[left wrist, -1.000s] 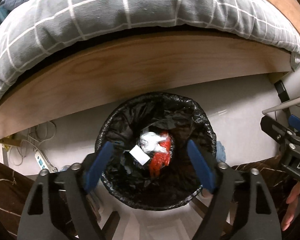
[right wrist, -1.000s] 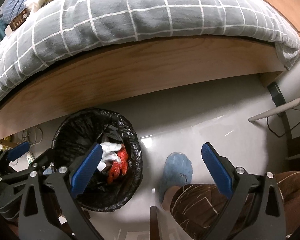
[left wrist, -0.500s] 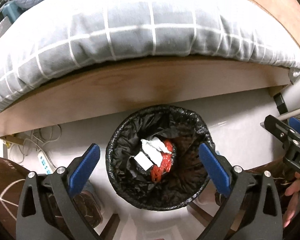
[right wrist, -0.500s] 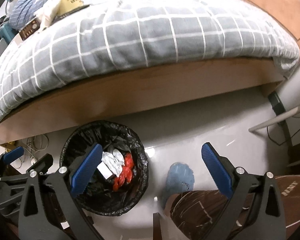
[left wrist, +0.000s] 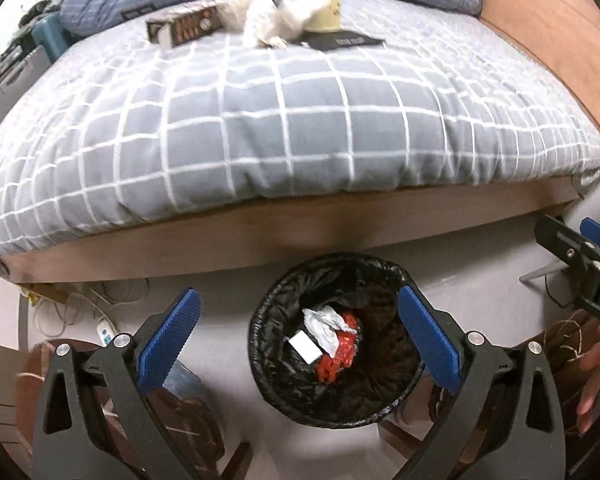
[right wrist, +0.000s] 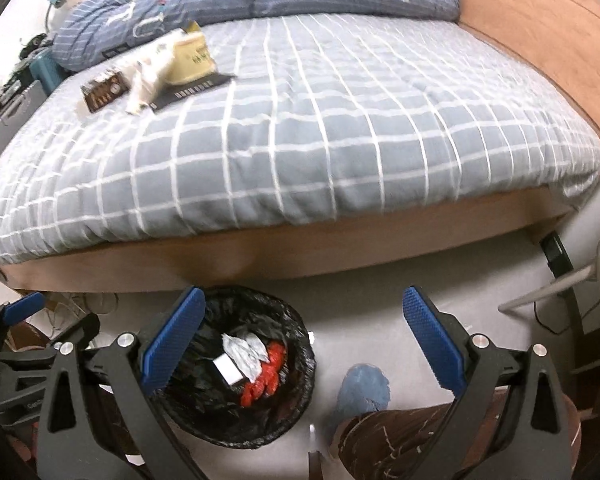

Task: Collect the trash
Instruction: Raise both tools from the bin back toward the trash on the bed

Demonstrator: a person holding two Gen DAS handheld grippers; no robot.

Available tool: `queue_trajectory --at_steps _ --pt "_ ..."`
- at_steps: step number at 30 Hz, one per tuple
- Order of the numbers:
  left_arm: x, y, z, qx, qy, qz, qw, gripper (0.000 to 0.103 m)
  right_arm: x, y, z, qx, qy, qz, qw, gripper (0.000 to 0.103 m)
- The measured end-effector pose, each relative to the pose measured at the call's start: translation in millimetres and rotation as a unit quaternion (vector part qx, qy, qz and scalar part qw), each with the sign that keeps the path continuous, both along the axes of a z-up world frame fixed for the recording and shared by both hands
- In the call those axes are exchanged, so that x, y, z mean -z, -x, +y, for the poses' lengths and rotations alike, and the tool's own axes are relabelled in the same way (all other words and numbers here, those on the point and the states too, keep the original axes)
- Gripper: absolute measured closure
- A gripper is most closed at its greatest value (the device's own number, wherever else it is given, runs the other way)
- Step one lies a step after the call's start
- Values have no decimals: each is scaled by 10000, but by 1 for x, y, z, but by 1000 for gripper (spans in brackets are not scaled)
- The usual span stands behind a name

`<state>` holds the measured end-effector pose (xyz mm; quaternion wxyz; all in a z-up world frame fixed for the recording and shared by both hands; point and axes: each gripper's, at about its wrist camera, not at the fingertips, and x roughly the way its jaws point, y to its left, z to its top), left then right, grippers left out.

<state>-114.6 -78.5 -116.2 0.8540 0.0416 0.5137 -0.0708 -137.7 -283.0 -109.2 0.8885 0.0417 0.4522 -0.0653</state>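
Note:
A bin with a black liner (left wrist: 332, 344) stands on the floor by the bed; it also shows in the right wrist view (right wrist: 240, 372). Inside lie white crumpled paper (left wrist: 326, 326), a white card (left wrist: 304, 350) and red wrapper (left wrist: 336, 360). My left gripper (left wrist: 296, 336) is open and empty above the bin. My right gripper (right wrist: 300, 340) is open and empty, to the right of the bin. On the bed lie more trash: a brown box (right wrist: 102, 90), a white crumpled bag (right wrist: 152, 76), a yellowish packet (right wrist: 192, 58) and a black flat card (right wrist: 192, 90).
The bed has a grey checked duvet (right wrist: 320, 140), a blue pillow (right wrist: 260, 4) and a wooden frame (right wrist: 260, 256). Cables and a power strip (left wrist: 104, 328) lie on the floor left. A blue slipper (right wrist: 364, 392) and the person's legs are below. A chair leg (right wrist: 540, 296) is right.
Both grippers have risen and tilted up, so the bed top and its trash have come into view. The left gripper's jaws have opened wider. The bin looks smaller and lower.

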Motion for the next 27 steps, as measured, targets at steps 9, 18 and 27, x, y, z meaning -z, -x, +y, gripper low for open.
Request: queue_trajectory --at_steps 9,18,27 --pt "-46 -14 23 -287 22 -349 9990 6 -38 -9 19 -249 20 -315 9992 8" --pt "-77 -44 45 -524 72 -524 9972 6 -67 -42 29 -421 61 -456 9981 8" --pt "-91 -96 68 -738 96 -586 9955 6 -71 -100 44 -602 151 -397 9973 8"
